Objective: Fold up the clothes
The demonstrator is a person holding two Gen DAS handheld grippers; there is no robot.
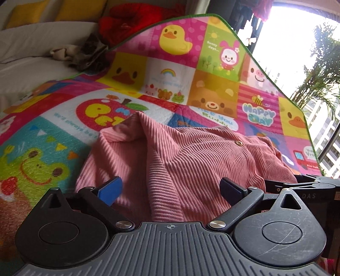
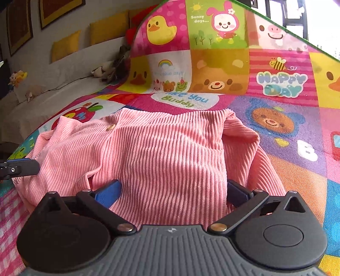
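A pink ribbed garment point(image 1: 191, 157) with a small gold button point(image 1: 239, 143) lies bunched on a colourful cartoon play mat point(image 1: 170, 70). My left gripper point(image 1: 171, 187) is open, its blue-padded fingers point(image 1: 110, 190) wide apart, with a fold of the pink cloth lying between them. My right gripper point(image 2: 173, 190) is open too, and the garment point(image 2: 161, 152) fills the gap between its fingers point(image 2: 108, 192). The button point(image 2: 111, 127) shows at the upper left of the cloth. Each gripper's black frame shows at the edge of the other view point(image 1: 308, 186) point(image 2: 19, 166).
The far part of the mat point(image 2: 212, 42) stands turned up like a wall behind the garment. A white sofa point(image 1: 31, 63) with yellow cushions point(image 1: 27, 12), a red cloth point(image 1: 131, 19) and small soft toys point(image 2: 102, 71) lies to the left. A bright window point(image 1: 297, 31) is at the right.
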